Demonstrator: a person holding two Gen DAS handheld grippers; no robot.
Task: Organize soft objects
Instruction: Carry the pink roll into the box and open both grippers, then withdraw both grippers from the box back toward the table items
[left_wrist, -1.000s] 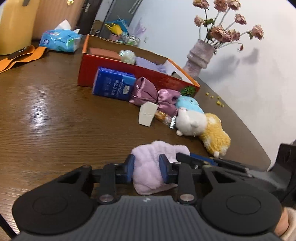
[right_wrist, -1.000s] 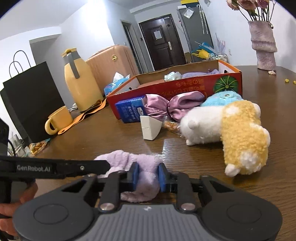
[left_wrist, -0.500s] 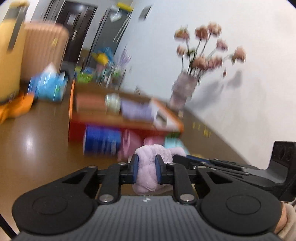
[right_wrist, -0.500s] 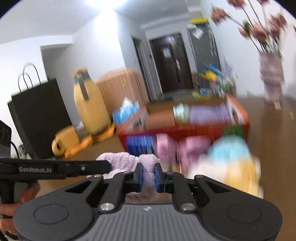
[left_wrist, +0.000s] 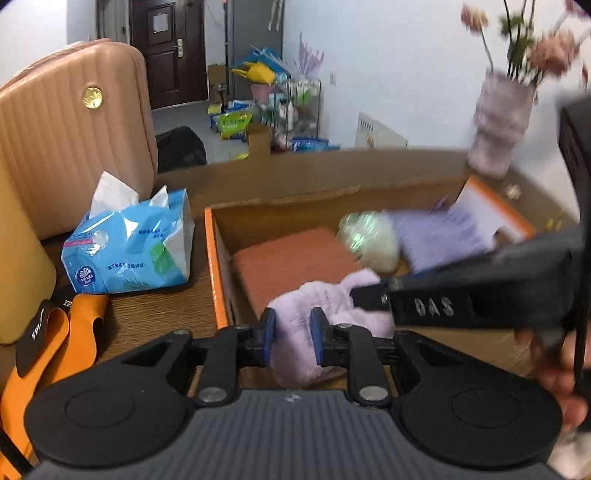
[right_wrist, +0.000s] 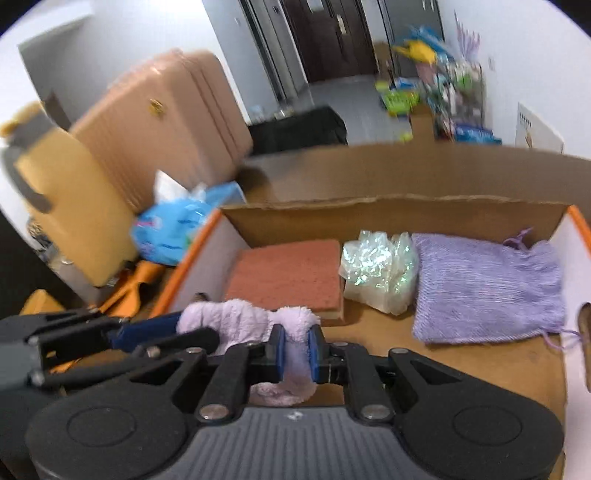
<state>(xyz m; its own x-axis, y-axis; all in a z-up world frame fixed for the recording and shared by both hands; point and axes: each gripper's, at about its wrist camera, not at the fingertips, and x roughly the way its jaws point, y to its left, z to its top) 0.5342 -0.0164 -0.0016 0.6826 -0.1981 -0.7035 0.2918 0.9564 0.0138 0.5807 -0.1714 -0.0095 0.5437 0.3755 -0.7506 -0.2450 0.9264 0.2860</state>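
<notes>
Since it's limp, the lilac fluffy cloth (right_wrist: 255, 321) is pinched at both ends, left gripper (left_wrist: 293, 338) and right gripper (right_wrist: 297, 349) both clamped on it, hanging over the cardboard box (right_wrist: 461, 210), near the terracotta pad (right_wrist: 288, 275), likely to drop in flat

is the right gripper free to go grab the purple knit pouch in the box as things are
Probably not yet: the right gripper is shut on the fluffy lilac cloth, shared with the left gripper. The way to the purple knit pouch looks clear.
</notes>
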